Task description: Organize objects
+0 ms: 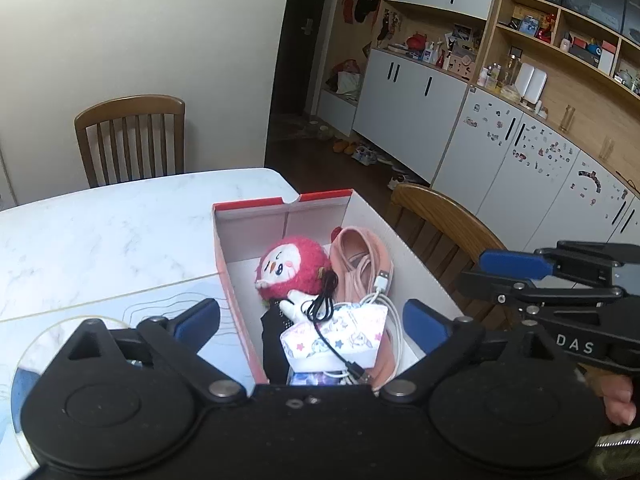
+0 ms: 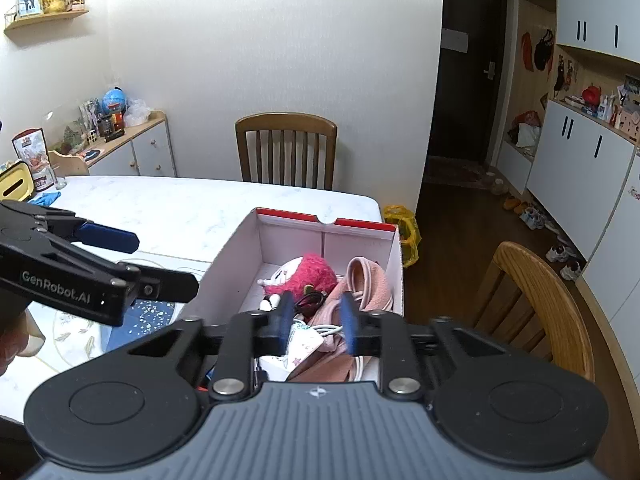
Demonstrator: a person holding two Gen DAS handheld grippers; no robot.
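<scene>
Red-and-white cardboard shoebox [image 1: 256, 264] sits on the white marble table [image 1: 100, 240], holding a red plush doll [image 1: 292, 268]; left gripper [image 1: 312, 316] spread wide above. Right wrist view: right gripper [image 2: 314, 322] narrowly parted, empty, over box.

The box [image 1: 240, 264] is open on top, so straight ahead of the left gripper [image 1: 312, 320] fingers nothing blocks the way in. Inside it's crowded though: red plush [image 1: 292, 268], pink slipper [image 1: 360, 252], patterned pouch [image 1: 336, 336] and tangled cables [image 1: 384, 300] fill the floor right between the fingertips. Only the far left corner past the plush is bare. Right gripper [image 2: 316, 322] fingers sit close together just above the pouch [image 2: 304, 338].
</scene>
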